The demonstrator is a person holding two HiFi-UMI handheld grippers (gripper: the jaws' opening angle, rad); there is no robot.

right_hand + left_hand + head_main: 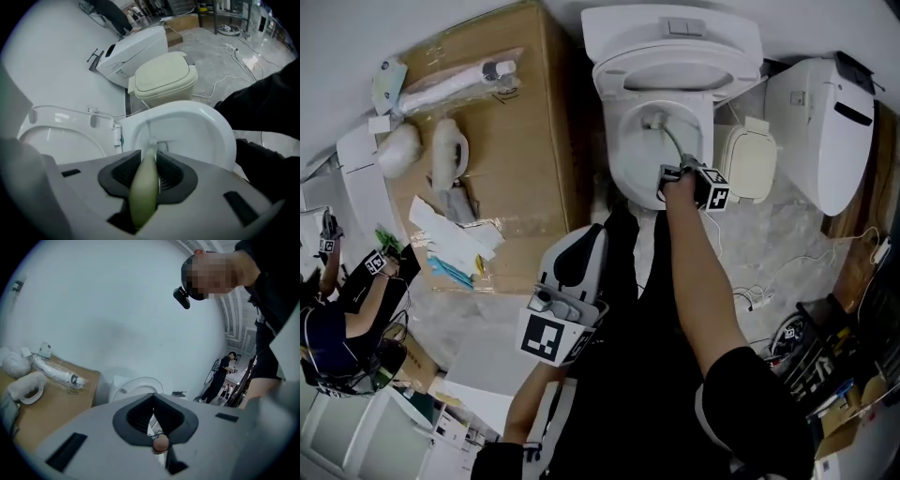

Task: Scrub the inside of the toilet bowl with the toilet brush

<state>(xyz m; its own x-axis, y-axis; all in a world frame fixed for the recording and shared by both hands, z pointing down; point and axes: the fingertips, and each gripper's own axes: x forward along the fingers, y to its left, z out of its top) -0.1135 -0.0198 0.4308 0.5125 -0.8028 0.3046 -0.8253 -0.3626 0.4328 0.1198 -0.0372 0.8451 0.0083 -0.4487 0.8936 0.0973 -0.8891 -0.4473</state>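
The white toilet [673, 56] stands at the top centre of the head view with its seat raised. My right gripper [680, 180] reaches over the bowl's [628, 155] near rim, shut on the pale green handle of the toilet brush [673, 142]. The brush's head [654, 121] is down inside the bowl. In the right gripper view the handle [144, 187] runs between the shut jaws [150, 161] toward the bowl [220, 136]. My left gripper [586, 246] is held back by my body, away from the toilet. Its jaws [153, 416] are shut on nothing and point at the wall.
A large cardboard box [516, 141] with wrapped parts on top stands left of the toilet. Right of the toilet are a cream bin [750, 164] and a second white toilet unit [825, 122]. Cables [769, 281] trail on the floor. Another person [337, 309] is at far left.
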